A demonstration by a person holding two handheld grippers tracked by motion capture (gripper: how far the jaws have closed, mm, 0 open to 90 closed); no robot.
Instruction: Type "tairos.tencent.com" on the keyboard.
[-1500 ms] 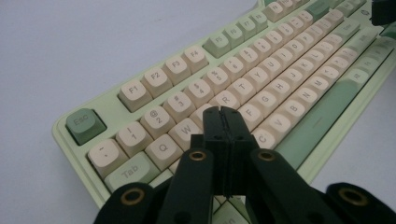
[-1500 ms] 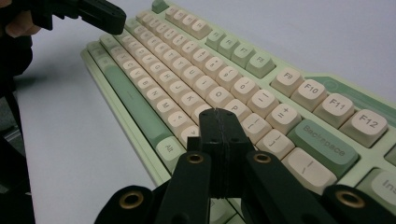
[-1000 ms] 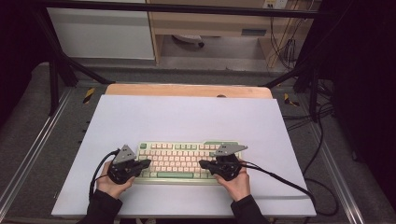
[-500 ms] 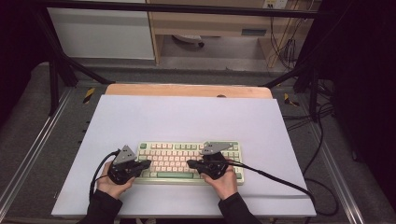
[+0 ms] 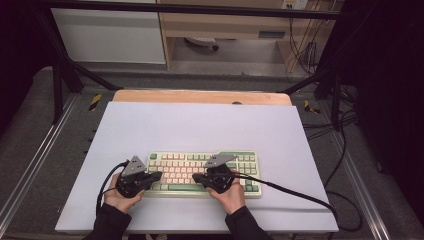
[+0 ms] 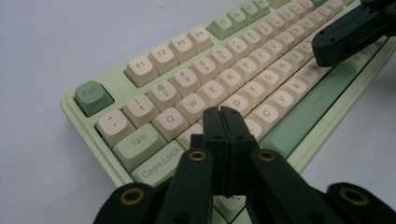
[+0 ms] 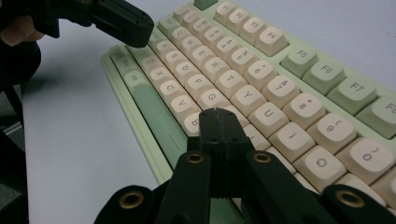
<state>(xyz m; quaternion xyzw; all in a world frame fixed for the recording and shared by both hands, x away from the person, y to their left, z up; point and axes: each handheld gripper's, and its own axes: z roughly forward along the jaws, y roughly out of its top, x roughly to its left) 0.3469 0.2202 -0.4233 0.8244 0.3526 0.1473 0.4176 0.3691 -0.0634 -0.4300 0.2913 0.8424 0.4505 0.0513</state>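
Observation:
A pale green keyboard (image 5: 180,167) with cream keys lies on the near part of the white table top (image 5: 200,125). My left gripper (image 5: 157,176) is shut, its tip over the keyboard's left end. In the left gripper view the closed left gripper (image 6: 223,112) hovers above the keys next to Caps Lock (image 6: 156,161). My right gripper (image 5: 195,177) is shut too and points left over the middle of the keyboard. The right gripper view puts the shut right gripper (image 7: 215,114) low over the bottom letter row beside the green space bar (image 7: 156,109). Neither gripper holds anything.
A black cable (image 5: 295,192) trails right from the right gripper across the table. A wooden strip (image 5: 200,96) runs along the table's far edge. Metal rails (image 5: 30,165) flank the table, with loose cables (image 5: 345,125) on the floor at right.
My right gripper has slid left along the keyboard, from its right part to its middle. The left gripper has stayed put. Both remain shut.

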